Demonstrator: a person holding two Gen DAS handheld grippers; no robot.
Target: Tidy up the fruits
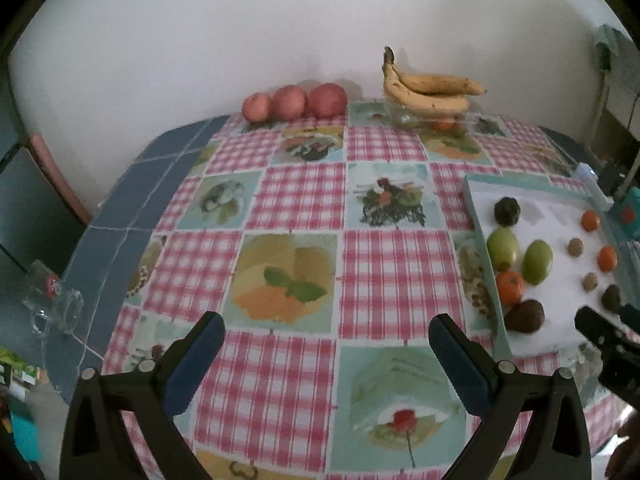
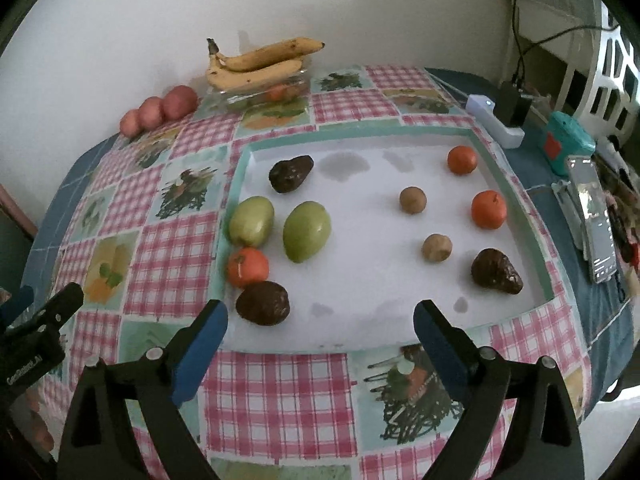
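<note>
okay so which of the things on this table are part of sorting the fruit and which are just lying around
Part of the job:
white tray
avocados
green mangoes
oranges
small brown fruits
bananas
red apples
clear container

Just lying about:
phone
teal box
white device
glass mug

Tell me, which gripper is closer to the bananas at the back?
Hard to call, perhaps the left. The left gripper hovers over the tablecloth, bananas ahead-right. The right gripper sits at the tray edge, bananas far ahead-left.
</note>
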